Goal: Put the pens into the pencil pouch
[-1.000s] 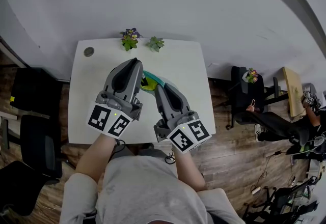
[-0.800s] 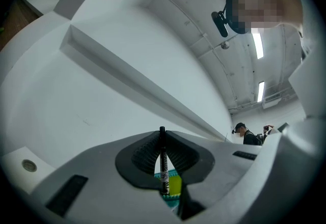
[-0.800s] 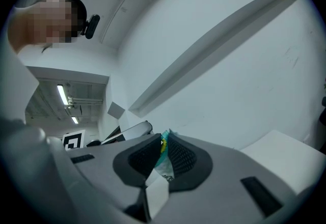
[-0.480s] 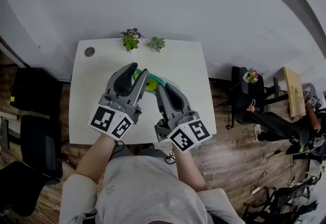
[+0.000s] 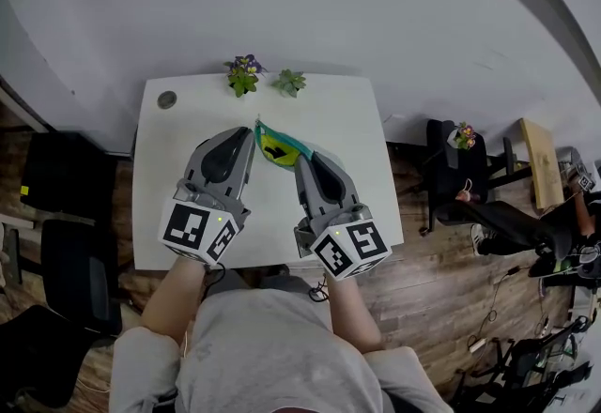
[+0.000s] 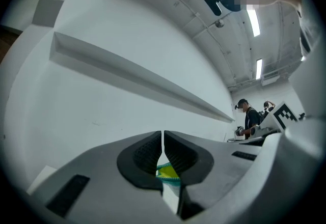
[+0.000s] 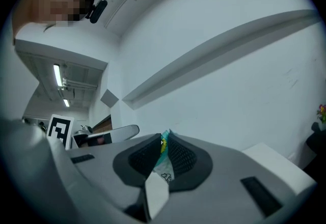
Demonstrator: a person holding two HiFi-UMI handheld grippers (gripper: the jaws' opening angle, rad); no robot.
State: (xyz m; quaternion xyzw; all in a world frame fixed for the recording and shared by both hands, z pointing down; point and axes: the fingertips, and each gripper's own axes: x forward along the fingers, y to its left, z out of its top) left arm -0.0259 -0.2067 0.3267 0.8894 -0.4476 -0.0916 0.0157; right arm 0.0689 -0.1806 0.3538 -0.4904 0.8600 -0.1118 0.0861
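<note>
A teal and yellow pencil pouch (image 5: 280,148) hangs above the white table (image 5: 338,111), stretched between my two grippers. My left gripper (image 5: 250,137) is at the pouch's left end. Its jaws are closing, and the pouch's teal zipper edge (image 6: 167,173) is pinched between the lower pads. My right gripper (image 5: 305,160) is shut on the pouch's right end (image 7: 164,147), and a white tag (image 7: 157,192) hangs below its pads. No pen shows in any view.
Two small potted plants (image 5: 243,73) (image 5: 288,81) stand at the table's far edge, and a round grey disc (image 5: 167,99) lies at its far left corner. Black chairs (image 5: 56,167) stand left of the table. A seated person (image 5: 498,223) is at the right.
My left gripper opened wide half a second ago and has closed again on the pouch's left end, pulling back slightly toward me. More of the pouch now shows between the grippers. The right gripper stayed put.
</note>
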